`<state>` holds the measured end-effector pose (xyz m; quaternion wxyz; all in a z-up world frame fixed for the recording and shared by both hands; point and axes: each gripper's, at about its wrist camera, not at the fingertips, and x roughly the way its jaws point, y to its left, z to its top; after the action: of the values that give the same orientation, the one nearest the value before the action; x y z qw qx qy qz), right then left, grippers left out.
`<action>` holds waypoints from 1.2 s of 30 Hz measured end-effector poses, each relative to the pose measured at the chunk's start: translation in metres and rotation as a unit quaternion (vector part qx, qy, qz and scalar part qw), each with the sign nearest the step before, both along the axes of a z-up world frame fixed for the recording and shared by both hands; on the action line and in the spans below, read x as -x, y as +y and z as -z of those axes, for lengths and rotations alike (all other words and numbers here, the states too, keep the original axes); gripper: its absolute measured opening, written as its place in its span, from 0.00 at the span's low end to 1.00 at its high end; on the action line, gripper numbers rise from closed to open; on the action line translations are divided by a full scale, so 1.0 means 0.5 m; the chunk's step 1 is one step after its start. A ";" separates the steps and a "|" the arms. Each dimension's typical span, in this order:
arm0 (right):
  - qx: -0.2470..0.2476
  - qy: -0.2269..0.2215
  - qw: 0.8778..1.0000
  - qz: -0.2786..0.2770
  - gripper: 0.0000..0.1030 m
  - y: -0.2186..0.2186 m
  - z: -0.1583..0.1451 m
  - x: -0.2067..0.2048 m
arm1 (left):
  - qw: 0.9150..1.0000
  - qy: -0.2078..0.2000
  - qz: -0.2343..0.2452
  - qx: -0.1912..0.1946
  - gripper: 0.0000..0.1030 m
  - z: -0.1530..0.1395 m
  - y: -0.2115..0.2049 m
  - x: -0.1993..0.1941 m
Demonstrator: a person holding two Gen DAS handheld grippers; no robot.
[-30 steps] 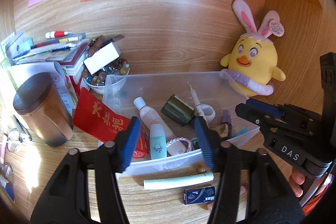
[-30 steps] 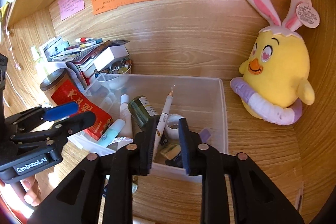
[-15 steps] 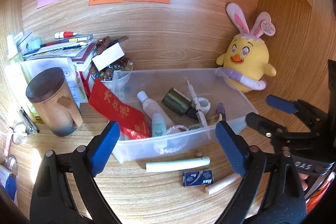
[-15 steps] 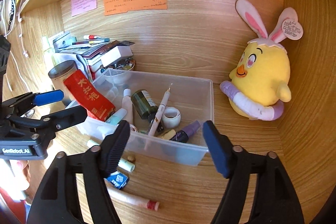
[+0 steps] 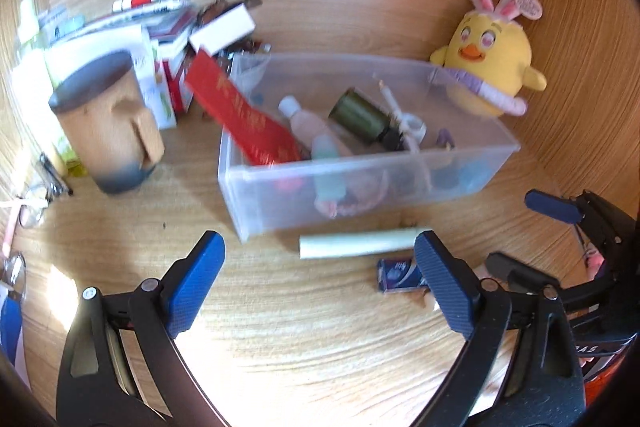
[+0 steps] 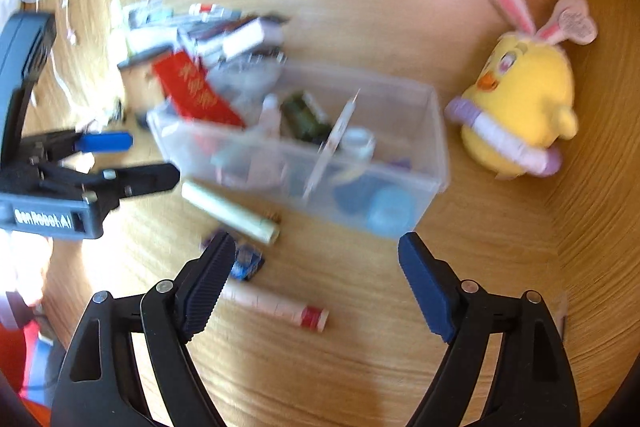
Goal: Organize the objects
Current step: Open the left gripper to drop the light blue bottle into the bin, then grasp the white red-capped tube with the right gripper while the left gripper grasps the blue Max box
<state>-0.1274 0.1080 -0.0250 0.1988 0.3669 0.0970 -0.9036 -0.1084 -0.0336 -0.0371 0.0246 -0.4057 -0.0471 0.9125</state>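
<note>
So the clear plastic bin (image 5: 360,183) sits in the middle of the wooden desk (image 5: 280,327), already holding a red envelope (image 5: 240,119), a dark green bottle (image 5: 362,115), a pen (image 6: 336,135) and some small bottles, with the yellow chick plush (image 5: 486,67) just to its right against the far wall. Still loose on the desk near the bin's front wall: a pale green tube (image 5: 360,245), a small blue box (image 5: 398,273) and, in the right wrist view, a pinkish stick with a red cap (image 6: 280,307). The left gripper (image 5: 320,291) has its jaws spread wide with nothing between them, and the right gripper (image 6: 316,283) is still opening, also empty, hovering right over the stick. Best guess is the next pick is one of those strays. For the stick, the person should probably come down with the jaws across its width, clamp near the middle so it doesn't pivot, and keep clear of the blue box touching its left end. Both views are pretty motion-blurred, so exact contact is hard to call
</note>
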 end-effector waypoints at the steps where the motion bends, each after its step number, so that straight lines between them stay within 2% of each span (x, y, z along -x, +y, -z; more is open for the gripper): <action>1: -0.002 -0.013 1.000 -0.007 0.79 -0.004 0.013 0.002 | 1.000 -0.005 -0.002 0.000 0.94 0.007 -0.003 -0.004; 4: -0.009 -0.044 0.998 -0.037 0.79 -0.020 0.044 0.004 | 1.000 -0.014 -0.010 -0.004 0.94 0.023 -0.015 -0.014; 9: -0.030 -0.063 0.994 -0.080 0.75 -0.049 0.070 0.002 | 0.999 -0.034 -0.016 -0.016 0.94 0.045 -0.030 -0.024; 11: -0.032 -0.067 0.993 -0.088 0.63 -0.053 0.077 0.001 | 0.999 -0.043 -0.014 -0.020 0.94 0.053 -0.030 -0.025; 13: -0.034 -0.075 0.992 -0.094 0.44 -0.053 0.082 -0.002 | 0.999 -0.046 -0.011 -0.019 0.94 0.056 -0.026 -0.024; 19: -0.029 -0.074 0.993 -0.089 0.19 -0.031 0.076 -0.016 | 0.998 -0.054 0.011 -0.021 0.94 0.065 0.004 -0.018; 21: -0.030 -0.073 0.993 -0.088 0.13 -0.022 0.075 -0.025 | 0.998 -0.058 0.021 -0.019 0.94 0.068 0.021 -0.013; 32: -0.021 -0.071 0.997 -0.039 0.14 0.054 0.071 -0.050 | 0.995 -0.069 0.068 -0.007 0.94 0.077 0.111 0.022; 36: -0.014 -0.068 0.997 -0.031 0.14 0.064 0.070 -0.046 | 0.996 -0.072 0.055 -0.007 0.94 0.079 0.120 0.039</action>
<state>-0.1043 0.1400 -0.0600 0.2279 0.4269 0.1078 -0.8685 -0.1281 0.0266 -0.0765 0.0744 -0.4718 -0.0322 0.8780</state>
